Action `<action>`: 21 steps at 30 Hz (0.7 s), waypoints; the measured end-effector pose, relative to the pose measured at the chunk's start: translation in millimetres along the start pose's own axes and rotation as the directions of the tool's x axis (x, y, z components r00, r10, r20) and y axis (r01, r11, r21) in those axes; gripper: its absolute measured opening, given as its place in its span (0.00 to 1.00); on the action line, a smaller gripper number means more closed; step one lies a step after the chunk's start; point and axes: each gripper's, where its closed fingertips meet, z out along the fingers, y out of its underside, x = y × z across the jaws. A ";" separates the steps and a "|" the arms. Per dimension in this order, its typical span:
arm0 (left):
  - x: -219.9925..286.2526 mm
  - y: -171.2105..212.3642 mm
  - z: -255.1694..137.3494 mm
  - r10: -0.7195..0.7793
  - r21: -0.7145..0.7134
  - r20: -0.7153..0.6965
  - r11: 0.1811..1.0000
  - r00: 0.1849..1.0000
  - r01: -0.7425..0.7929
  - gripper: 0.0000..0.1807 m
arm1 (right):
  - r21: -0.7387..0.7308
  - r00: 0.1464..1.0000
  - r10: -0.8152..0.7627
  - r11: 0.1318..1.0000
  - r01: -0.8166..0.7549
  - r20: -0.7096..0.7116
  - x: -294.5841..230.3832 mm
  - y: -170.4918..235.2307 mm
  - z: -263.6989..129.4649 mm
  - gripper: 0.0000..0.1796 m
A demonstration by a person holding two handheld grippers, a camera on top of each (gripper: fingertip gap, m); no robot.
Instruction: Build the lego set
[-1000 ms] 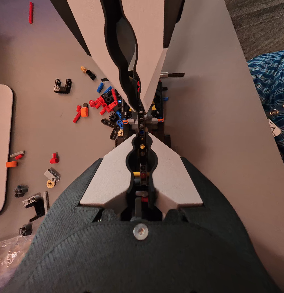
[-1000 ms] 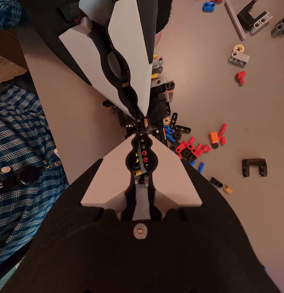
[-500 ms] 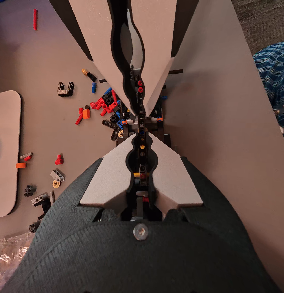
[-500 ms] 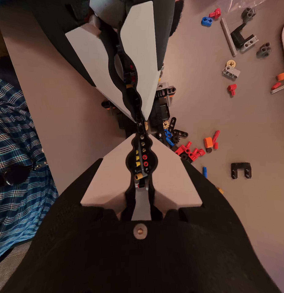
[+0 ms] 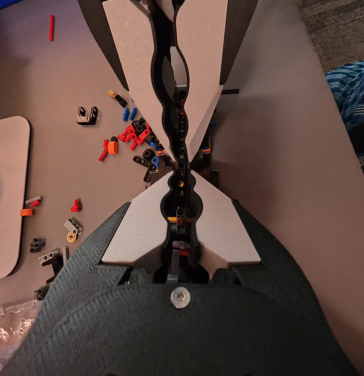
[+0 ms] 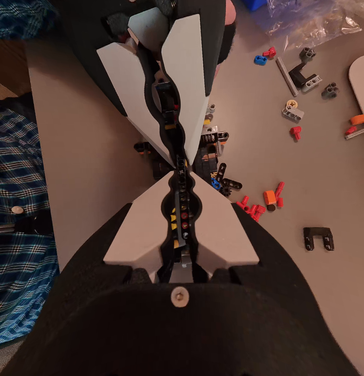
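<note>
A long black Lego beam assembly [image 5: 181, 189] with red, yellow and blue pins is held above the table between both grippers, which face each other tip to tip. My left gripper [image 5: 182, 173] is shut on one end of it. My right gripper [image 6: 182, 173] is shut on the other end, where the beam [image 6: 182, 203] shows red pins. Each gripper shows opposite in the other's view, the right one [image 5: 181, 160] and the left one [image 6: 182, 162]. A second black sub-build [image 6: 211, 150] lies on the table beneath the tips, mostly hidden.
Loose parts lie on the grey table: red connectors [image 5: 134, 136], an orange piece [image 5: 112, 147], a black U bracket [image 5: 87, 119], grey beams [image 6: 293, 113], a red axle [image 5: 51, 27]. A white board [image 5: 8, 193], a plastic bag [image 6: 311, 18] and a person's plaid shirt [image 6: 18, 223] border it. Only a small space, under 4 cm, lies between the two pairs of fingers. Left tips and right tips are each some 10 cm from the orange piece [image 5: 112, 147]. The right camera catches it too, in the right wrist view [image 6: 269, 197].
Both grippers stay shut on the assembly and have shifted together over the table. The plastic bag and the white board have come further into the right wrist view.
</note>
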 end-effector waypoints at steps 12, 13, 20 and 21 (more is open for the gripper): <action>0.0 -0.9 1.1 0.016 0.003 0.003 1.000 1.000 -0.016 0.03 | 0.018 0.998 -0.058 0.998 0.058 -0.031 0.2 0.2 -0.7 0.02; 0.2 -0.9 0.9 0.023 0.002 0.005 1.000 1.000 -0.023 0.03 | 0.021 0.998 -0.055 0.998 0.056 -0.035 0.0 0.1 -0.7 0.03; 0.4 -3.2 2.2 0.050 -0.005 0.032 0.999 0.998 -0.050 0.04 | 0.049 0.997 -0.042 0.998 0.045 -0.057 -0.4 2.1 -2.4 0.02; 0.2 -3.2 2.3 0.056 -0.009 0.032 0.998 0.998 -0.055 0.04 | 0.058 0.998 -0.034 0.998 0.038 -0.053 -0.4 2.2 -2.2 0.02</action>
